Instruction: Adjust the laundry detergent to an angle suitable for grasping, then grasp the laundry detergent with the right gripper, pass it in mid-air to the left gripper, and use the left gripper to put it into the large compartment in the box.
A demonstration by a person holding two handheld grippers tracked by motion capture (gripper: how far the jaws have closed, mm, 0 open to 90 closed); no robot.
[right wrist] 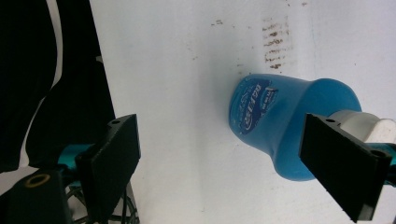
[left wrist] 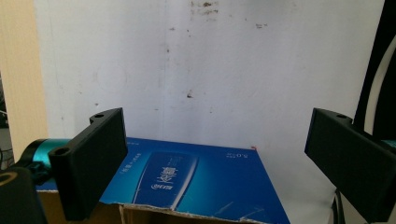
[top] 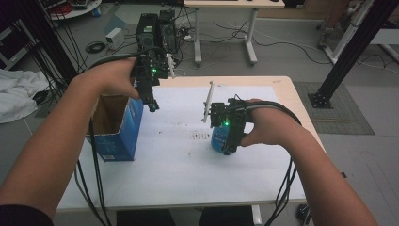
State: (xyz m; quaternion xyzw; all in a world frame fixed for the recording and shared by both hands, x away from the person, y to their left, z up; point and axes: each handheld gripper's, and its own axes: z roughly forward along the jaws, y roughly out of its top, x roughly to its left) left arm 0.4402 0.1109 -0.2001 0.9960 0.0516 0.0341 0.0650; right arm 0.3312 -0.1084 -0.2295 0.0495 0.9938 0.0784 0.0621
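Observation:
A blue bottle [right wrist: 275, 116] with a white cap [right wrist: 369, 127] rests on the white-covered table [top: 188, 169]. In the high view the bottle [top: 216, 141] peeks out under my right gripper [top: 227, 149]. My right gripper [right wrist: 223, 122] hangs over it, open, with one jaw in front of the cap and no pad pressing on it. An open blue cardboard box [top: 120, 136] stands at the table's left edge. My left gripper [top: 152, 105] is held above the box's right rim. The left gripper [left wrist: 217, 116] is open and empty, and the box's printed blue side [left wrist: 196, 179] shows below it.
Brown smudges [top: 201, 136] mark the sheet left of the bottle. Cables trail from both grippers over the near edge. Behind the table stand computer towers [top: 156, 28] and a desk [top: 226, 28]. A black frame post [top: 348, 52] is at the right, and a white cloth [top: 16, 92] at the left.

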